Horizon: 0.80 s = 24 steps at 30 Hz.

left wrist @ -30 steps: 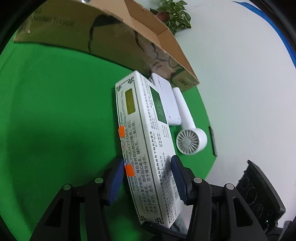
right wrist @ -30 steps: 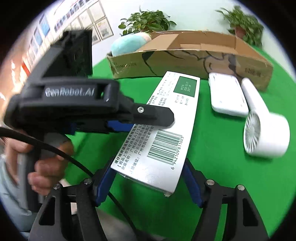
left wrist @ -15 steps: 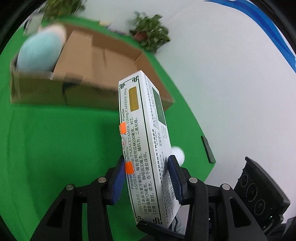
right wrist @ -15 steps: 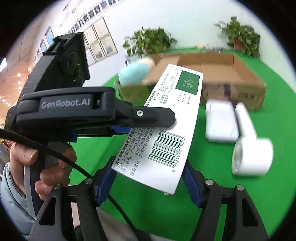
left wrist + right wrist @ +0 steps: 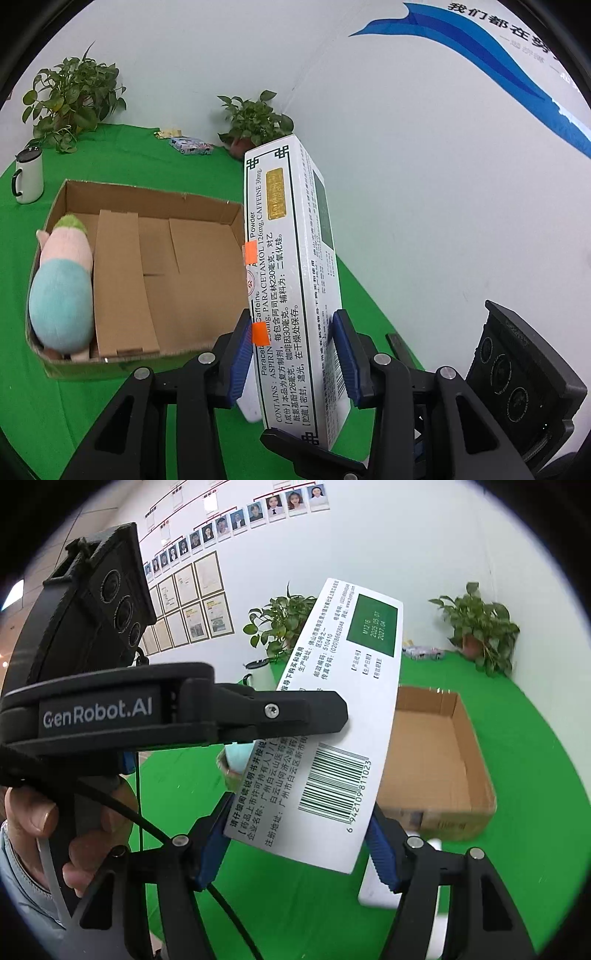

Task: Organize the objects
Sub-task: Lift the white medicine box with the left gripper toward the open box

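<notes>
A long white medicine box (image 5: 291, 288) with Chinese print and a barcode is held in the air by both grippers. My left gripper (image 5: 293, 354) is shut on its narrow sides. My right gripper (image 5: 299, 845) is shut on the box's near end (image 5: 332, 738), crosswise under the left gripper's black finger (image 5: 280, 716). Beyond the box stands an open cardboard box (image 5: 155, 273), also in the right wrist view (image 5: 436, 768). A pastel plush toy (image 5: 62, 288) lies along its left wall.
The table is covered in green cloth (image 5: 55, 406). A white device (image 5: 384, 882) lies on the cloth below the held box. A white mug (image 5: 27, 177), two potted plants (image 5: 74, 99) (image 5: 255, 122) and a small printed packet (image 5: 192, 146) stand at the back. A white wall is on the right.
Both grippers have lifted the medicine box higher and tipped it more upright. The cardboard box now appears lower and its inside shows. The small white fan has dropped out of view.
</notes>
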Available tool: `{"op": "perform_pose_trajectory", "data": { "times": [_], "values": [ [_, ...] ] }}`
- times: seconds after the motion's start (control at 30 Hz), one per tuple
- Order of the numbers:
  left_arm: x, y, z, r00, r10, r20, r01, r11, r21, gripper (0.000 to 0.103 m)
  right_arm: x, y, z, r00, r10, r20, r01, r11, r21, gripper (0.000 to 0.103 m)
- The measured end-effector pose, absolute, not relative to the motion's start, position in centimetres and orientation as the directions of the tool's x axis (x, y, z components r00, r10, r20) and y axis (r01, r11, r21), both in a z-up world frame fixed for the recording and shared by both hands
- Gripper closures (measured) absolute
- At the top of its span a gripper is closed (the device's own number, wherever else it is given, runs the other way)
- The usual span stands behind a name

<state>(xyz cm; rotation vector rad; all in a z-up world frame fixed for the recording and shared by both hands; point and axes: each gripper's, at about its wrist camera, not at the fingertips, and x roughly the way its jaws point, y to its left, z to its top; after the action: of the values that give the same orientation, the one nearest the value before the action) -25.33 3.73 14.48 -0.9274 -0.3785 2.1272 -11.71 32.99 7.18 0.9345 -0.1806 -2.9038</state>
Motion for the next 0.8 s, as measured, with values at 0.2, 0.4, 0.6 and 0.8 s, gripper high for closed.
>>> {"op": "perform_pose_trajectory", "data": {
  "times": [0.2,0.4,0.6,0.8],
  "values": [
    [-29.5,3.3,16.7,-0.449,0.738,-0.503,-0.509,-0.674,-0.535,0.064,-15.0,33.1,8.3,-0.795,-0.131,-0.592,0.066,-0.989,0.131,0.038],
    [-33.6,3.6,17.5,-0.466,0.700,-0.541,-0.476,-0.714,-0.514,0.064,-19.1,34.0,8.6,-0.761,-0.170,-0.626,0.103,-0.984,0.142,0.038],
    [-36.2,3.9,15.2,-0.443,0.686,-0.577,-0.439,-0.727,-0.528,0.064,-22.9,35.6,7.4,-0.719,-0.202,-0.665,0.111,-0.978,0.177,0.038],
    [-40.1,3.9,10.0,-0.414,0.674,-0.612,-0.385,-0.739,-0.553,0.064,-25.6,36.3,5.3,-0.667,-0.230,-0.708,0.114,-0.972,0.208,0.038]
  ]
}}
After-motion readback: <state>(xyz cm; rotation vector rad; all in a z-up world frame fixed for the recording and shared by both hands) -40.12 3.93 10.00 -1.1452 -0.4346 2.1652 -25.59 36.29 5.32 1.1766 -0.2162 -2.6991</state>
